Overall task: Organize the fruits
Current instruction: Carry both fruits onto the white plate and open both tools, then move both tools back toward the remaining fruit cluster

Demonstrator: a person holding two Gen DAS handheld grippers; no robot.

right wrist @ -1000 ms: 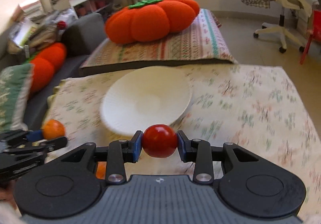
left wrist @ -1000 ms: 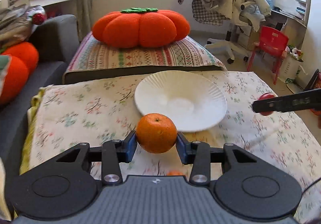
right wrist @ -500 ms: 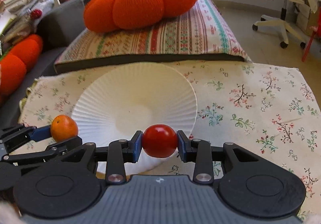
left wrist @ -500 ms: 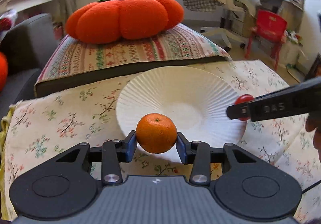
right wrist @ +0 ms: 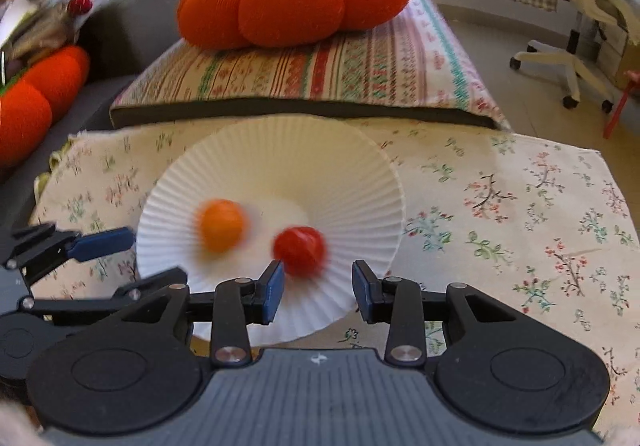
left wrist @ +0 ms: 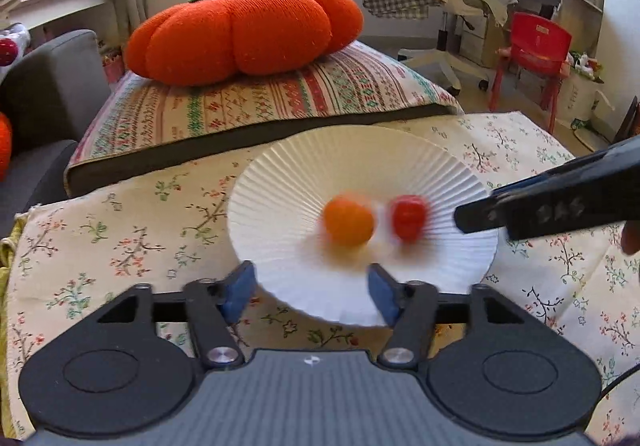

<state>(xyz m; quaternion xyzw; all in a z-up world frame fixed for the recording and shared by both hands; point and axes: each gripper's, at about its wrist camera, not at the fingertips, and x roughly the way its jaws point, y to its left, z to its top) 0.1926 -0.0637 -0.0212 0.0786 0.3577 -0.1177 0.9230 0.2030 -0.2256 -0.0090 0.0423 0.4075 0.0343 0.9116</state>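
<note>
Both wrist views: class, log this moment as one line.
left gripper open | right gripper open | orange and tomato blurred, on plate

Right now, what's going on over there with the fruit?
Both fruits are on the white plate, which sits on the flowered cloth. The orange and the tomato lie side by side near its middle, both blurred, so they are probably rolling. The left gripper and the right gripper are open at the plate's near edge and hold nothing. I cannot see other fruit waiting to be sorted.
</note>
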